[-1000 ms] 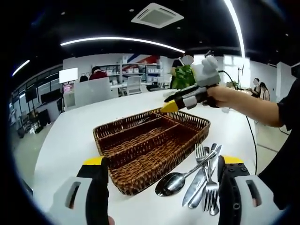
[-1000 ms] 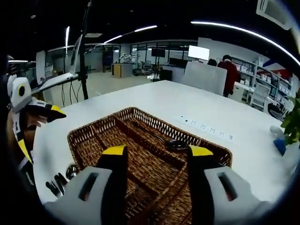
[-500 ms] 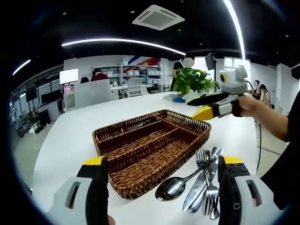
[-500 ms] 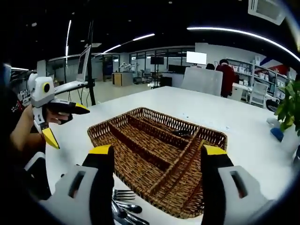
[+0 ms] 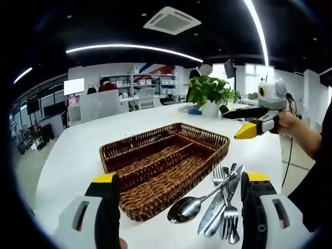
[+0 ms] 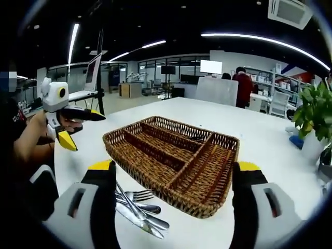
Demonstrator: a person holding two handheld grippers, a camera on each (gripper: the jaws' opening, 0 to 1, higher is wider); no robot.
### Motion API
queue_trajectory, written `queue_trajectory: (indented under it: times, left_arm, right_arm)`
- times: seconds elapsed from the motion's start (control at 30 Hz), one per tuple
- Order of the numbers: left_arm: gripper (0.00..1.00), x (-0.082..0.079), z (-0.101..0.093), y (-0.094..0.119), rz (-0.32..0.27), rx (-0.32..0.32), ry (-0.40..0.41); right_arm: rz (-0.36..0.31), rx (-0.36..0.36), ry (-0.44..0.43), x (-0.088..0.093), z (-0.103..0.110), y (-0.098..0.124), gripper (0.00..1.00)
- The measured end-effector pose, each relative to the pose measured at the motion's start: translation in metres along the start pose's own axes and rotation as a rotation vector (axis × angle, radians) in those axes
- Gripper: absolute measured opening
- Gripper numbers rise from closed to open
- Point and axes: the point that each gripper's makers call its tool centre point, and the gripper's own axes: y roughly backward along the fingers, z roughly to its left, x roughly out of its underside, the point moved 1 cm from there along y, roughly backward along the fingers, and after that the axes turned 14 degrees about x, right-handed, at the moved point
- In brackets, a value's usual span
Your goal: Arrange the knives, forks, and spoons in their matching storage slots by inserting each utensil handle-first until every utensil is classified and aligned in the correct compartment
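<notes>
- My left tool (image 5: 176, 207) stands with its jaws wide apart and holds nothing; it hangs low over the white desk (image 5: 67, 155), just before the pile of utensils.
- My right tool (image 6: 174, 202) is also wide and carries nothing. In the left gripper view I see it (image 5: 248, 122) raised in the air, beyond the far corner of the wicker tray (image 5: 166, 161).
- The utensils lie in a heap on the desk, just beside the near short end of the tray: a spoon (image 5: 189, 205) with its bowl toward the tray, a knife (image 5: 218, 210) under it, and a fork (image 5: 228, 210) crossing them. There seem to be more forks in the heap; I cannot count them surely.
- The tray has long slots side by side and one short slot across the end. A small dark thing may lie in one far slot; I cannot tell what it is.
- I judge the step now is the first pick. The spoon lies on top, so it should go first.
- To do it well I would take the spoon at its neck, lift it straight up so the others are not dragged, then turn the handle to the slot.
- The risk is to pinch two pieces together, because the handles cross.
</notes>
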Motion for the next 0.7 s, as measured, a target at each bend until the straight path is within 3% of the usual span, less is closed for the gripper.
queue_trajectory:
  times: [0.23,0.7]
  left_arm:
    - [0.99,0.003,-0.01,0.003,0.003,0.0,-0.01]
    - [0.99,0.006,-0.014,0.011,0.023,-0.014,-0.025]
  right_arm:
    - [0.02,-0.029,-0.009,0.01,0.002,0.01,1.0]
    - [0.004,-0.047,-0.037,0.007,0.006,0.02,1.0]
